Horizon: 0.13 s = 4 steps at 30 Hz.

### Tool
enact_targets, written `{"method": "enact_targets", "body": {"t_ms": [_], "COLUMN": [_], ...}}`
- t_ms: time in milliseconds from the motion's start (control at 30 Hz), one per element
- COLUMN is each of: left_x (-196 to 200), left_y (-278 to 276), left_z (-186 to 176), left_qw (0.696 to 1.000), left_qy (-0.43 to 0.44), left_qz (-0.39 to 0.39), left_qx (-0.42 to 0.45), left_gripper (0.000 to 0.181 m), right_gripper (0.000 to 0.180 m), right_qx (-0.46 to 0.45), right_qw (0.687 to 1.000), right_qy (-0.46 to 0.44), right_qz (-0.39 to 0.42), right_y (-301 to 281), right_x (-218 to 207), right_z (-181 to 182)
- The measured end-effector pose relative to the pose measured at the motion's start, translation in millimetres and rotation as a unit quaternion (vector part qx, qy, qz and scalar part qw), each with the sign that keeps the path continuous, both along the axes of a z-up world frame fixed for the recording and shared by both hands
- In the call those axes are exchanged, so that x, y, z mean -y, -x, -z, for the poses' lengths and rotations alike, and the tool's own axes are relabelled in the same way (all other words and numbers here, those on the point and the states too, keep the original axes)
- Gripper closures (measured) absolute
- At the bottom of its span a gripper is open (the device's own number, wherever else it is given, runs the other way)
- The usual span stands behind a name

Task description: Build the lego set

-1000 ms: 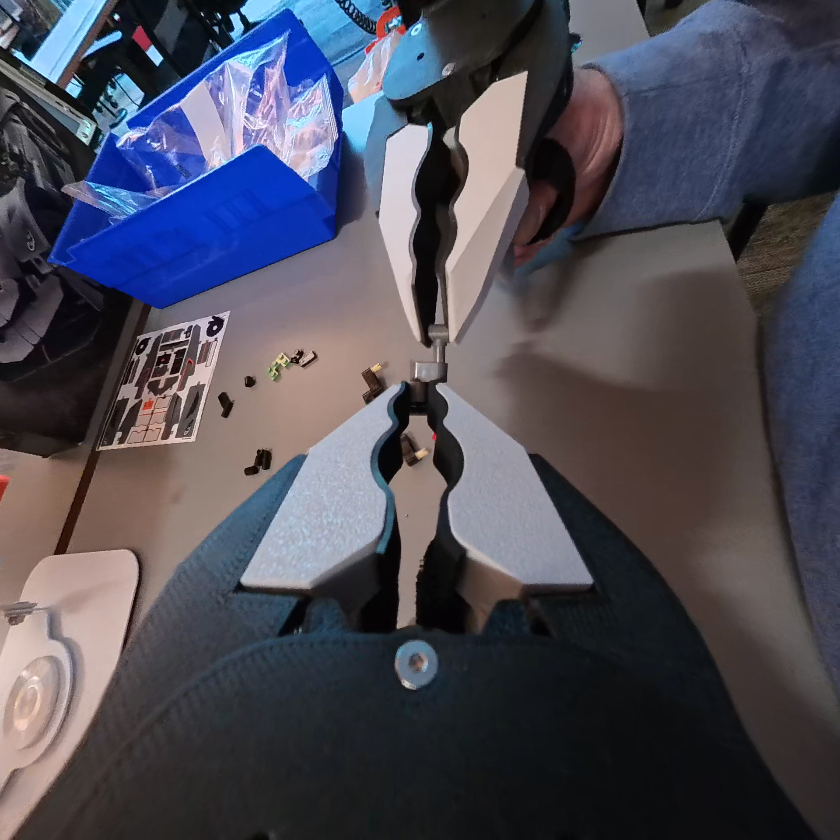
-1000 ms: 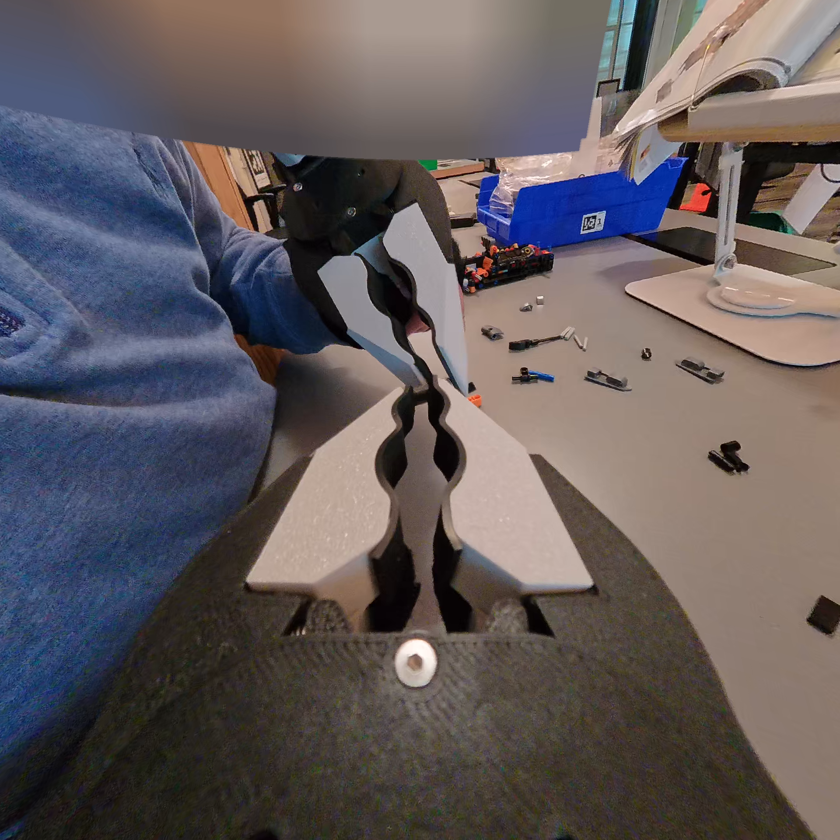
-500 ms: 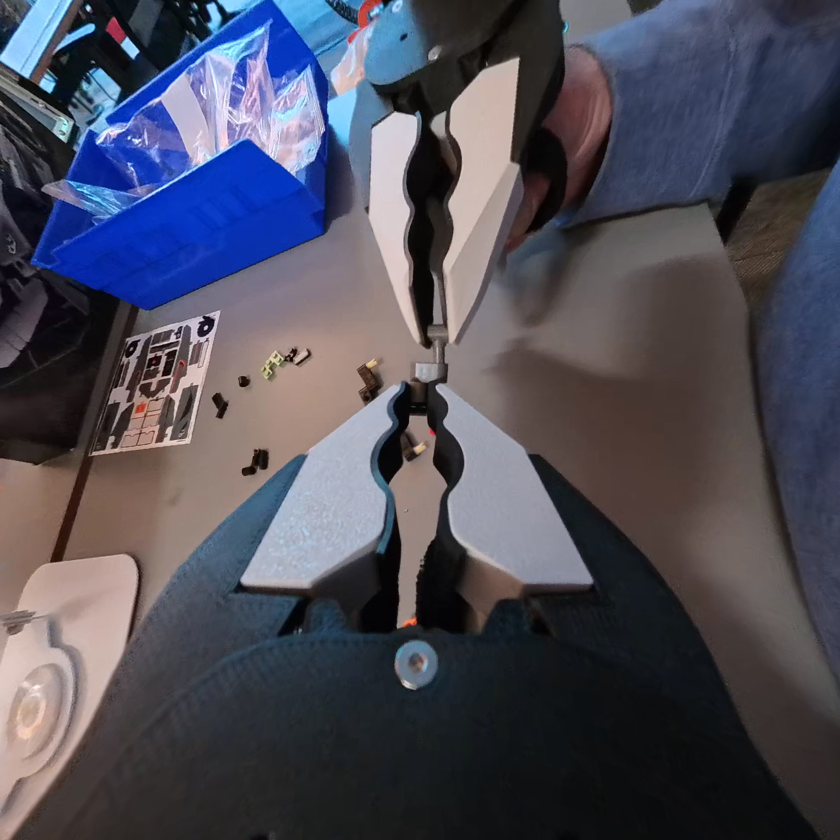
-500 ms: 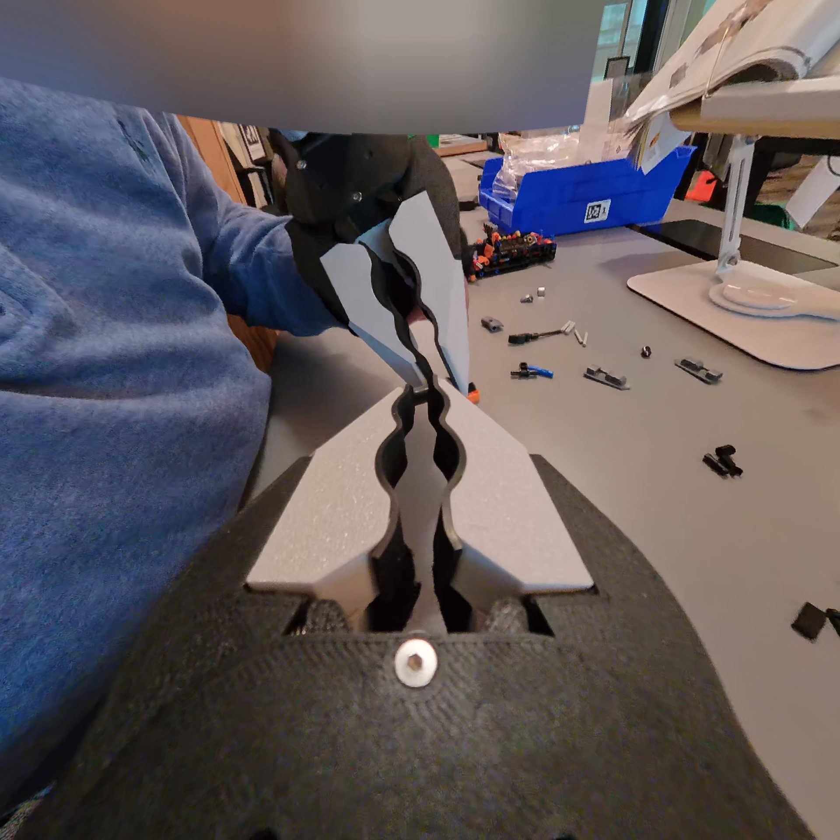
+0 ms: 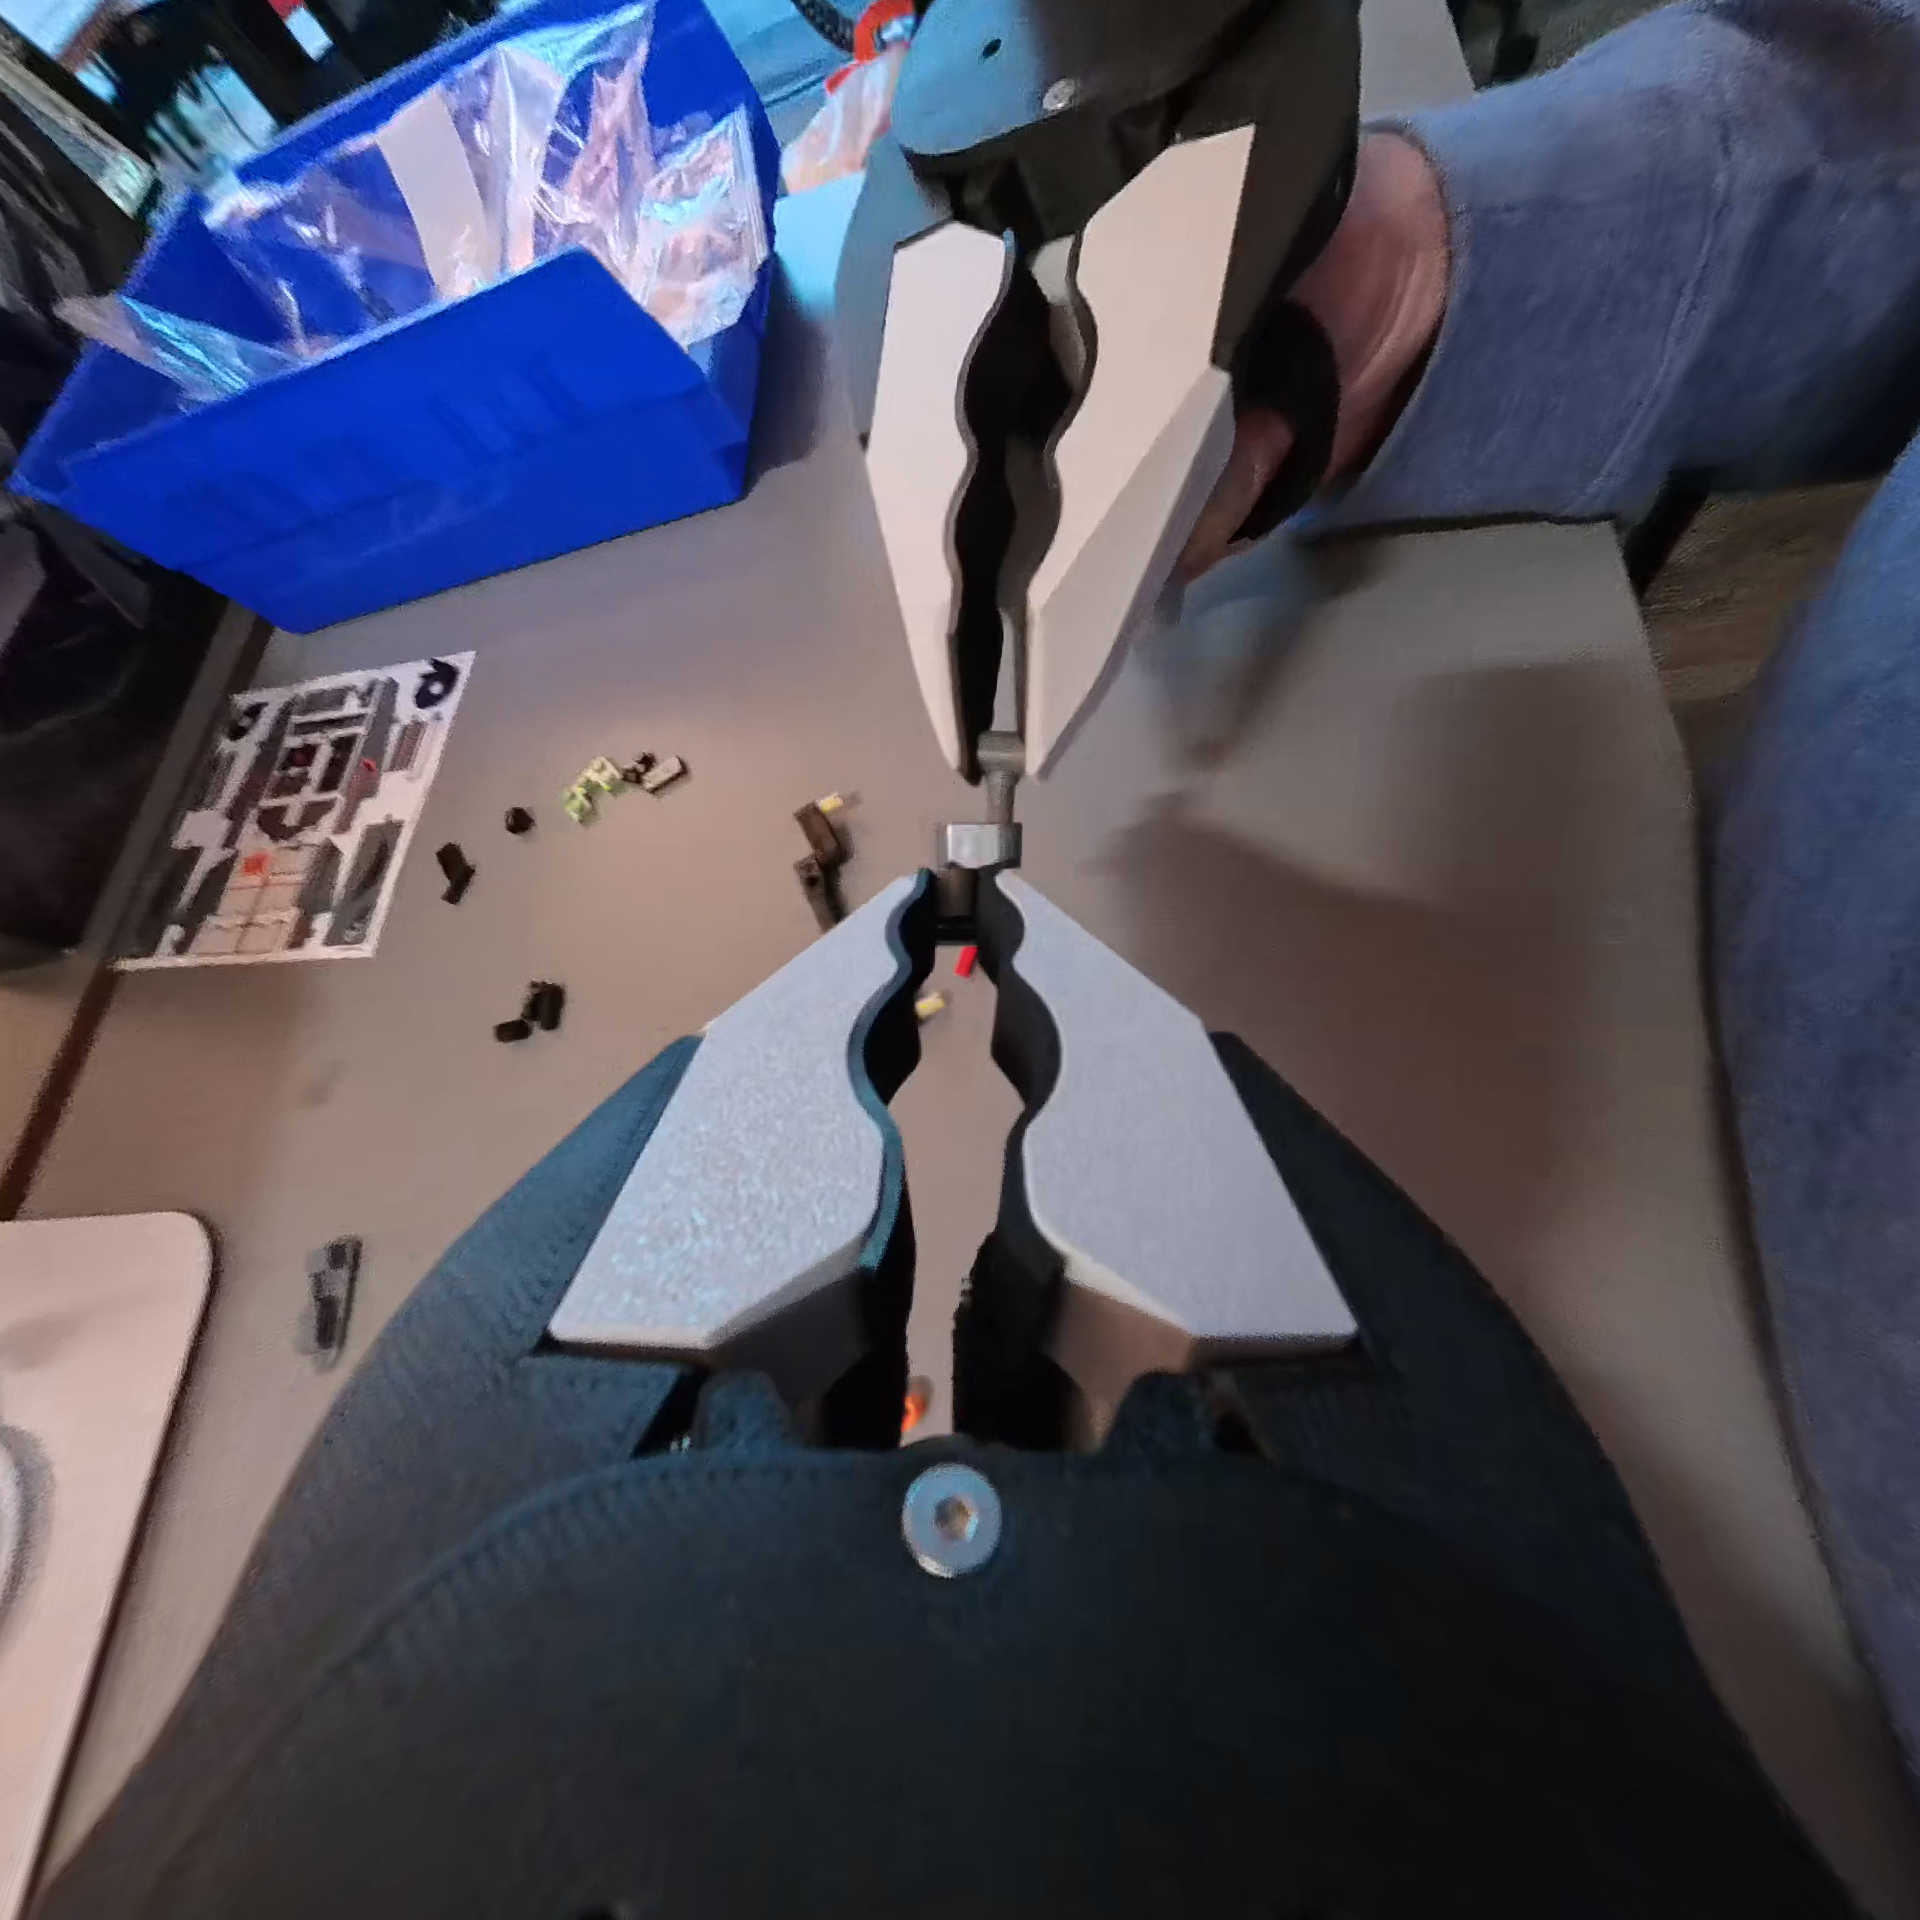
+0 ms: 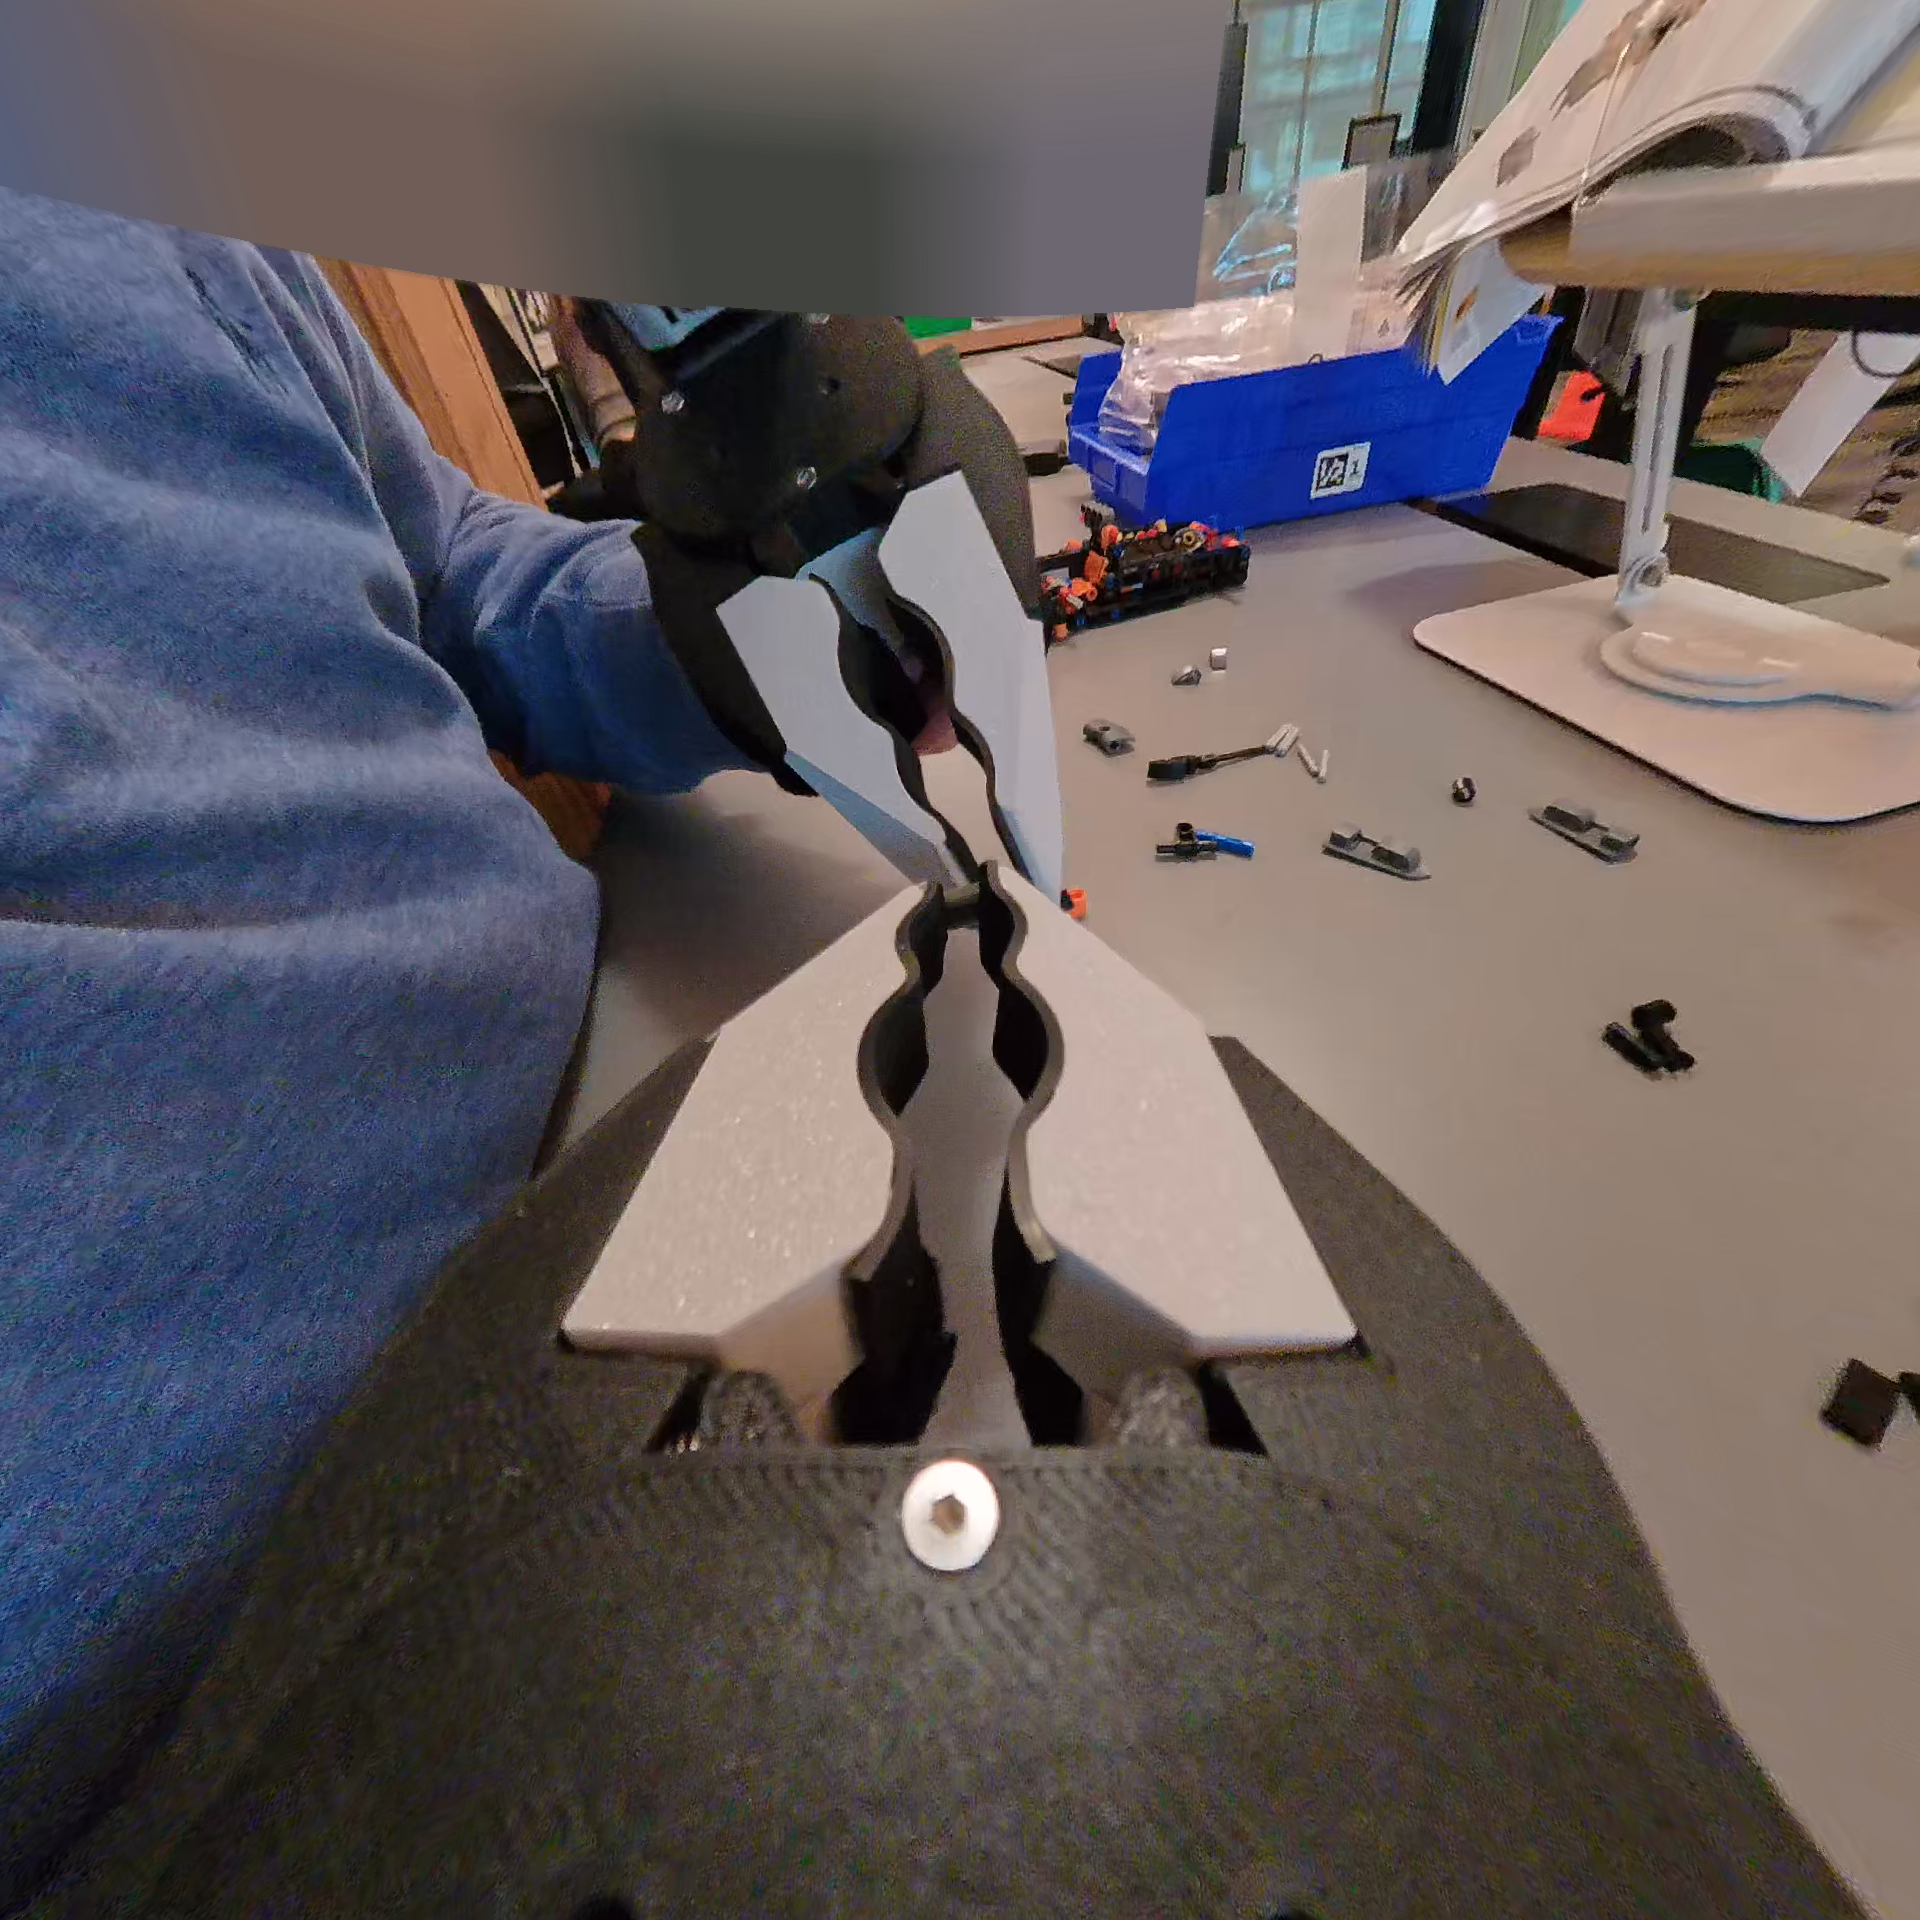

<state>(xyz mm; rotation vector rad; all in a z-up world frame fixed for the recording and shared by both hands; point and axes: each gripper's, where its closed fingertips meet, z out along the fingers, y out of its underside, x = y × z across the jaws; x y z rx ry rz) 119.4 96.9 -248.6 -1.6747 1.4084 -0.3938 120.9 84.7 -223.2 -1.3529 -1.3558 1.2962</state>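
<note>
Though wavy-edged, matte grey fingers (image 5: 1122, 1122)

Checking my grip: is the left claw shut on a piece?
Shut: the left claw pinches a small black piece at its tips.

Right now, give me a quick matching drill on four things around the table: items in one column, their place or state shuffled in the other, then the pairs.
Items:
1. grey lego piece
2. blue bin
3. sticker sheet
4. booklet

Places or states:
A. flat on the table
B. open on a raised stand
C. holds clear plastic bags
D. pinched between the right gripper and left gripper

Pairs: 1-D, 2-C, 3-A, 4-B
</note>
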Motion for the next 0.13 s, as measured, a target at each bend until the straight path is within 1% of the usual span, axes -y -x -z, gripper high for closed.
{"method": "enact_targets", "body": {"t_ms": [133], "left_x": [9], "left_y": [4], "left_z": [9], "left_qw": [1.000], "left_qy": [0.017], "left_qz": [-0.001], "left_qx": [0.004], "left_gripper": [0.176], "right_gripper": [0.174], "right_qx": [0.019], "right_qw": [0.999], "right_qy": [0.032], "right_qz": [0.001], "right_y": [2], "right_x": [7], "right_z": [11]}}
